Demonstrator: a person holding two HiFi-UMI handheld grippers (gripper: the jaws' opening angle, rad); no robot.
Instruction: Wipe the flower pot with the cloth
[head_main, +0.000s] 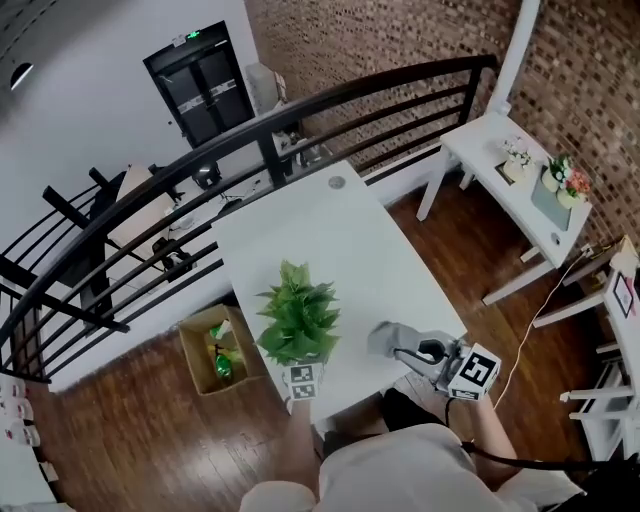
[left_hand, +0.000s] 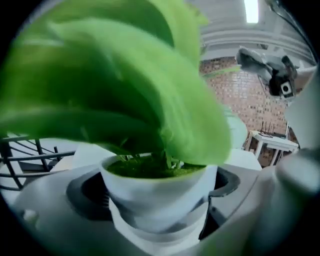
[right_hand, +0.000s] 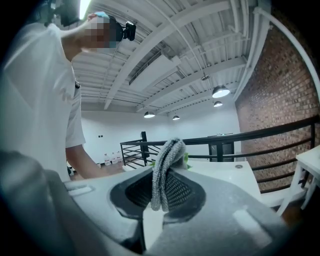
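A leafy green plant (head_main: 298, 318) stands in a white flower pot (left_hand: 160, 192) near the front edge of the white table (head_main: 340, 240). My left gripper (head_main: 302, 372) reaches in from the front, with the pot lodged between its jaws and both pads against the pot's wall. Blurred leaves (left_hand: 125, 85) fill the upper part of the left gripper view. To the right of the plant, my right gripper (head_main: 412, 350) is shut on a grey knitted cloth (right_hand: 167, 170). The cloth (head_main: 390, 338) sticks out past the jaws and is apart from the pot.
A black curved railing (head_main: 270, 120) runs behind the table. An open cardboard box (head_main: 212, 350) sits on the wooden floor at the left. A white side table (head_main: 520, 180) with small flowers stands at the right, with a white cable (head_main: 545, 310) on the floor.
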